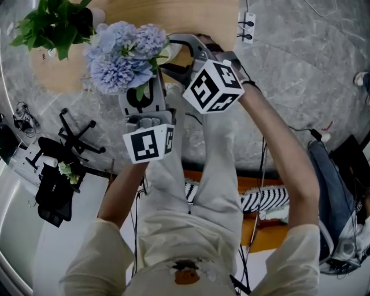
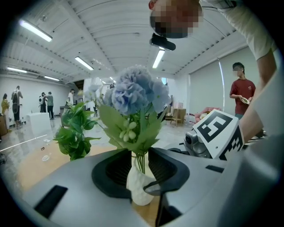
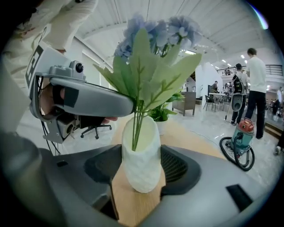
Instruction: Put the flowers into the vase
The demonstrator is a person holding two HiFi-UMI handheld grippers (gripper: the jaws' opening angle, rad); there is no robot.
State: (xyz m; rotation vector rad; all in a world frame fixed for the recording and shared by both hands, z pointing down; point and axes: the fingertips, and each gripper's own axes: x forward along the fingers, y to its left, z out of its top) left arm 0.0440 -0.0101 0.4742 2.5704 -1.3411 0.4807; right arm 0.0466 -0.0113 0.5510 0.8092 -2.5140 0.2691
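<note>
The blue flowers (image 1: 121, 55) stand in the white vase (image 3: 142, 150) near the wooden table's (image 1: 191, 17) edge, the right gripper (image 3: 140, 177) pinching the vase, the left gripper's (image 2: 136, 170) jaws spread around the stems.

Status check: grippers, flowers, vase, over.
Left gripper open, stems loose between jaws. Right gripper round the vase, contact unclear. Flowers stand in vase. Potted plant apart, nothing blocking.

Pale wooden desk (image 1: 196, 17) on a grey marbled floor (image 1: 300, 63), black office chair (image 1: 78, 137) at left. White ribbed ceiling (image 2: 111, 26) carries strip lights (image 2: 85, 63); teal vacuum (image 3: 242, 139) far right.
</note>
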